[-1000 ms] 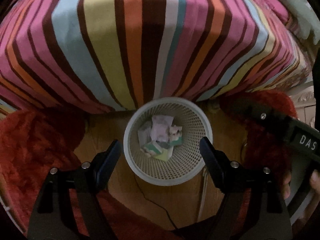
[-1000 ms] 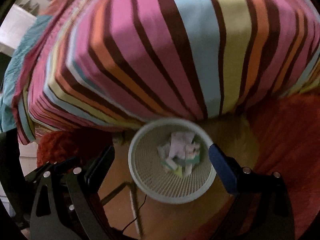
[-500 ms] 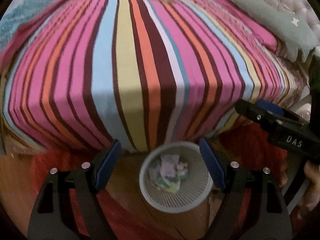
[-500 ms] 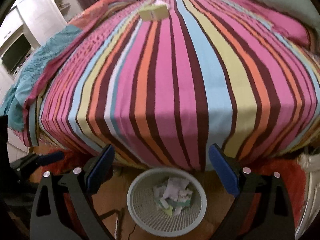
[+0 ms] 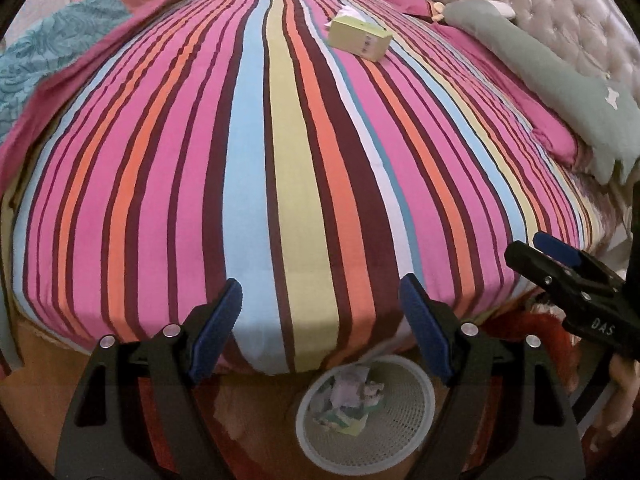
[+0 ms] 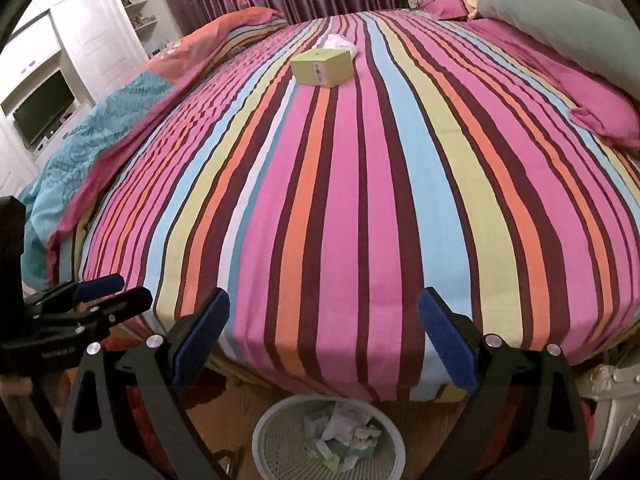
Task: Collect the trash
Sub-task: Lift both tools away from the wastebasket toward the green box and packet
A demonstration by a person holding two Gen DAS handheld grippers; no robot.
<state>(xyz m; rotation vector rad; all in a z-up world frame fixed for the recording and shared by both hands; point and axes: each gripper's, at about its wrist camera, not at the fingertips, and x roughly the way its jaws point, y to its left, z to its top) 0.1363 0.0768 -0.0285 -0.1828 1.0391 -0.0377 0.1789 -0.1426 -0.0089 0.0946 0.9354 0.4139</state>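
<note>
Standing upright, the trash basket (image 5: 416,440) opens upward, holding crumpled paper (image 5: 348,396).

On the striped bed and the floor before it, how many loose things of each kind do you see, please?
Yellow-green box, on the bed: 1
White crumpled tissue, behind the box: 1
White mesh bin holding paper scraps, on the floor: 1
Total: 3

- A bed (image 6: 344,208) under a striped sheet fills the frame's centre.
- A grey-green bolster pillow (image 5: 552,76) lies along the upper right, by a tufted headboard (image 5: 560,4).
- A teal quilt (image 6: 92,128) sits at left.
- White cabinets (image 6: 92,36) and a television (image 6: 42,110) stand upper left.
</note>
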